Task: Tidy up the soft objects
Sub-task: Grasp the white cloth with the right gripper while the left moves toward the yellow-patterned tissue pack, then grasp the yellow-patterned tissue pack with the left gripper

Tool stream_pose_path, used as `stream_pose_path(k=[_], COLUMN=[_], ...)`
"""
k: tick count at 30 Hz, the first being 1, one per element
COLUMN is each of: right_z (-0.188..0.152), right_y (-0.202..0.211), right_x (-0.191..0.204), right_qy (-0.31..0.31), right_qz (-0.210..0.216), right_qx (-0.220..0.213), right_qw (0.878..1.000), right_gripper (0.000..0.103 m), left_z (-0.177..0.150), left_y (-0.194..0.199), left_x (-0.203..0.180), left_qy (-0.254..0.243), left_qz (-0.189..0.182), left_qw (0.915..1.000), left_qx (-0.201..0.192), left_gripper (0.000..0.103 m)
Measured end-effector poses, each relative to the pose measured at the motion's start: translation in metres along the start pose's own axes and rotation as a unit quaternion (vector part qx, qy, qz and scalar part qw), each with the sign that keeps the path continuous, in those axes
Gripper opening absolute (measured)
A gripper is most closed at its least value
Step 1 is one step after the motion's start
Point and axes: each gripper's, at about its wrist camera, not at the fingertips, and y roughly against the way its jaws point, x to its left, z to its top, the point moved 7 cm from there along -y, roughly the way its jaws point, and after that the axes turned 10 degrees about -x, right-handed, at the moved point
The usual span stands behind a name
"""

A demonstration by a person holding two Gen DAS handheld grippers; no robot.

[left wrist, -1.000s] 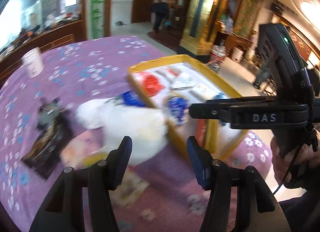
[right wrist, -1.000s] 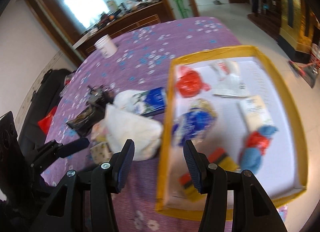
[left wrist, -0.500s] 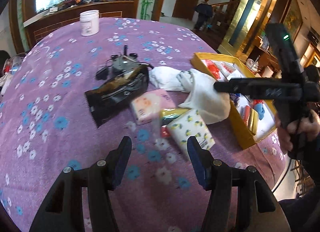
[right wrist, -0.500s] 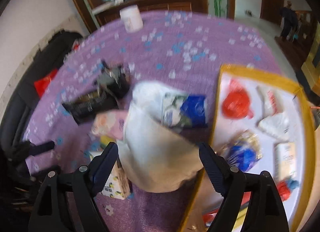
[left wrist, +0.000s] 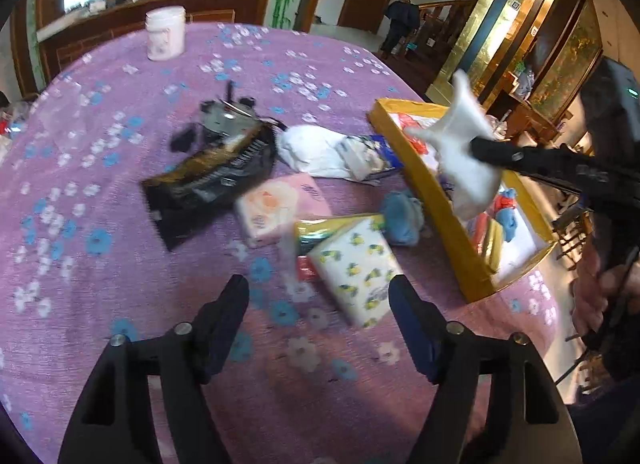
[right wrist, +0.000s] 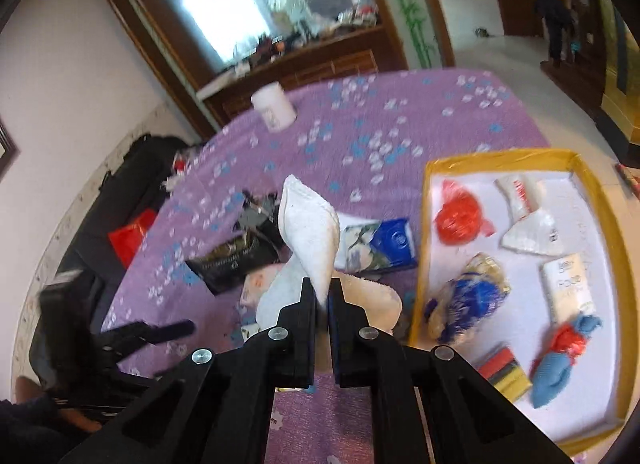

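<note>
The right claw (right wrist: 321,296) is clamped on a white cloth (right wrist: 310,232), lifted clear of the bench (right wrist: 400,111), one fold standing up past the fingertips and another drooping toward the clutter; the yellow tray (right wrist: 424,223) lies to its right, so I judge a short rightward carry comes next. From the left view, where the left claw (left wrist: 318,306) hangs apart and empty above a lemon-print pack (left wrist: 354,270), the cloth (left wrist: 464,151) shows over the tray's near wall (left wrist: 444,207), a height the right view hides.

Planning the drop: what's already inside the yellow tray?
In the yellow tray: red bag, white packets, blue-gold bag, white box, striped pack, blue-red bundle. The nearest corner is out of frame.
</note>
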Motion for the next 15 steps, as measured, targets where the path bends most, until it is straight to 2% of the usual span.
stream_pose_path(k=[3, 10, 15], right_z=[0.001, -0.009, -0.017], right_y=[0.009, 0.028, 0.034], right_x=[-0.001, -0.014, -0.020], right_qy=[-0.002, -0.003, -0.001], right_qz=[-0.002, -0.010, -0.013], right_qx=[-0.007, -0.008, -0.003], right_qw=[1.000, 1.000, 1.000], right_gripper=[0.007, 0.007, 0.007], left_z=[-0.002, -0.012, -0.017], left_y=[-0.017, -0.057, -0.081], left_x=[-0.008, -0.021, -0.022], left_qy=[0.016, 0.034, 0.046], left_qz=[-0.001, 0.035, 0.067], left_qw=[0.9994, 0.9956, 0.9923], left_qx=[0.030, 0.080, 0.093], left_gripper=[0.082, 0.083, 0.083])
